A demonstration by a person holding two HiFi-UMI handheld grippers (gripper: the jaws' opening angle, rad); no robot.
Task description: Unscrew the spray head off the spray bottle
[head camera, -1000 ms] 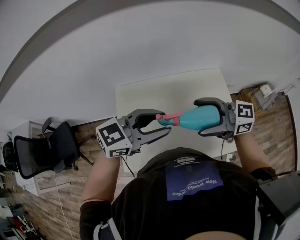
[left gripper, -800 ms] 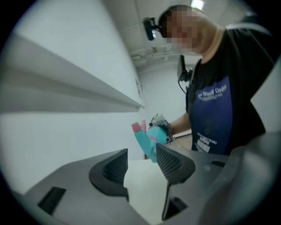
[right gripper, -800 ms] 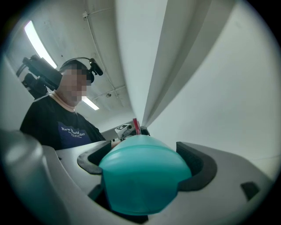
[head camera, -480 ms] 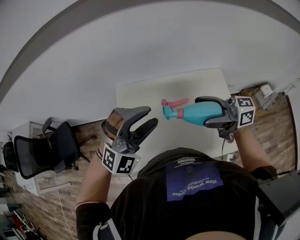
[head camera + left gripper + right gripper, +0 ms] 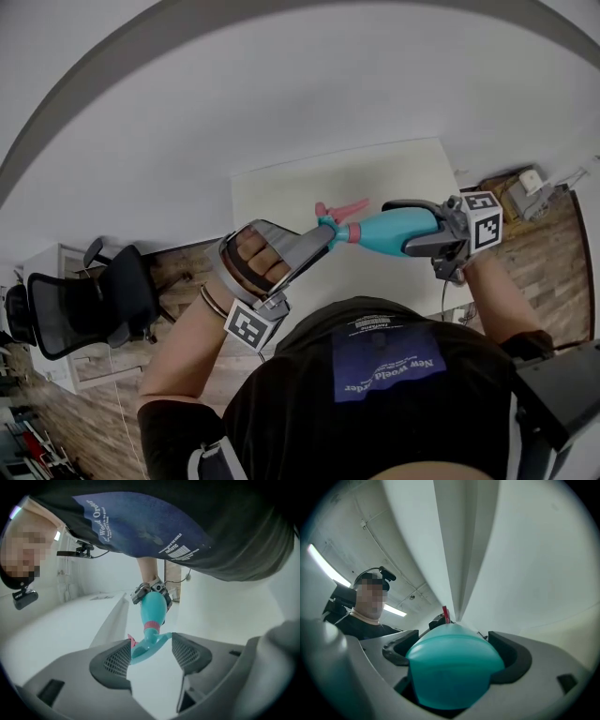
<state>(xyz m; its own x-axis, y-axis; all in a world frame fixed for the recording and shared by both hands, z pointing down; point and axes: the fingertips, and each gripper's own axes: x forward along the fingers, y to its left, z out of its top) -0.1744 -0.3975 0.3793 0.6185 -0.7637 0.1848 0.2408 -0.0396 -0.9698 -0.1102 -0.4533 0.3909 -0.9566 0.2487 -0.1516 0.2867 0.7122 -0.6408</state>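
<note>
A teal spray bottle (image 5: 389, 228) lies level in the air above the white table (image 5: 375, 173), and my right gripper (image 5: 401, 227) is shut on its body. In the right gripper view the bottle's base (image 5: 450, 667) fills the gap between the jaws of that gripper (image 5: 454, 653). The spray head (image 5: 336, 214), teal with a pink nozzle and collar, points left. My left gripper (image 5: 323, 246) reaches in from the left, its jaws opening. In the left gripper view the spray head (image 5: 145, 646) sits between the jaws of the left gripper (image 5: 150, 656), close to the left pad, with a gap on the right.
A black office chair (image 5: 84, 300) stands on the wooden floor at the left. A small box (image 5: 530, 183) lies on the floor past the table's right edge. A pale wall runs behind the table.
My left gripper came off the spray head, rolled over at the wrist, and moved right again so its jaws sit around the head. The right gripper and bottle shifted only slightly.
</note>
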